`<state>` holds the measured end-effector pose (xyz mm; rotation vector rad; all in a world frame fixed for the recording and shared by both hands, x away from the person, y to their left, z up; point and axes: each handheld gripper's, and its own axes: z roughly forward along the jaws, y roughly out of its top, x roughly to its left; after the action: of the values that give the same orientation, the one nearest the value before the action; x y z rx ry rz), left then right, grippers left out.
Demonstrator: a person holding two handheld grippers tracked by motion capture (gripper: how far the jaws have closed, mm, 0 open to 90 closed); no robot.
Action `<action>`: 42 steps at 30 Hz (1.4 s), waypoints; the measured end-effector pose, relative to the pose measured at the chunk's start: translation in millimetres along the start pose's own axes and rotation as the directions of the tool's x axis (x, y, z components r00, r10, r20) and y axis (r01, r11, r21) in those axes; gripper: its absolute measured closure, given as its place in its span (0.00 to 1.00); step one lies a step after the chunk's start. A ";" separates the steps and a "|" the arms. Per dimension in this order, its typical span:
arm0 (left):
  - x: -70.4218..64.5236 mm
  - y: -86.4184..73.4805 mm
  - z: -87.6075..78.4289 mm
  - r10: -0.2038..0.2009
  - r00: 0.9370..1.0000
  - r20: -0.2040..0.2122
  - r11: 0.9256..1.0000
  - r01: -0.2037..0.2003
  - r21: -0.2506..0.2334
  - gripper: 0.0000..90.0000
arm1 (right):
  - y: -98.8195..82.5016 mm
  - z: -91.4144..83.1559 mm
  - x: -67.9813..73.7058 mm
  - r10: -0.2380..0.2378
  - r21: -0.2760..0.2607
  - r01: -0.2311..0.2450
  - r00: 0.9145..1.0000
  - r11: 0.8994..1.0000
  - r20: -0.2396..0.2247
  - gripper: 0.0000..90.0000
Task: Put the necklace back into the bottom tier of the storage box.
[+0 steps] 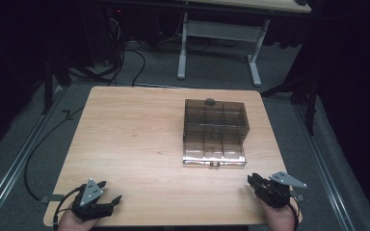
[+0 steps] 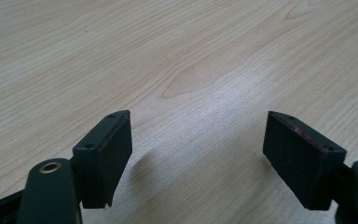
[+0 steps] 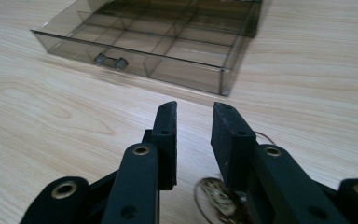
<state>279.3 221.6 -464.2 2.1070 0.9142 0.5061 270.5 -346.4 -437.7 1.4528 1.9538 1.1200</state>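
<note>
Smoky plastic drawer box (image 1: 215, 131), right of centre, drawer (image 3: 135, 51) pulled out toward right gripper (image 1: 258, 182), fingers nearly together, empty. Left gripper (image 1: 110, 192), lower left: fingers spread, empty.

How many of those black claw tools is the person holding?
2. The left gripper sits at the table's near left corner, its jaws wide apart. The right gripper is at the near right corner, just in front of the smoky plastic drawer box.
</note>
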 end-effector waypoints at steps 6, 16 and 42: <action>-0.1 0.0 0.1 -0.001 1.000 -0.001 1.000 0.001 0.001 0.27 | -5.1 -9.1 -15.0 0.033 0.003 -0.034 0.999 0.999 0.034 0.76; -0.1 0.2 0.5 0.000 1.000 -0.002 1.000 0.000 0.004 0.27 | -13.5 -18.3 -32.9 0.099 0.016 -0.101 0.992 0.995 0.084 0.55; 0.0 0.5 0.9 0.005 1.000 0.004 1.000 -0.005 0.013 0.27 | -20.6 -5.9 -27.0 0.036 0.123 -0.047 0.996 0.991 0.087 0.88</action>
<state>280.1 220.9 -464.4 2.1217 0.9127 0.4995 263.6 -375.9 -454.1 1.5860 1.9740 0.9518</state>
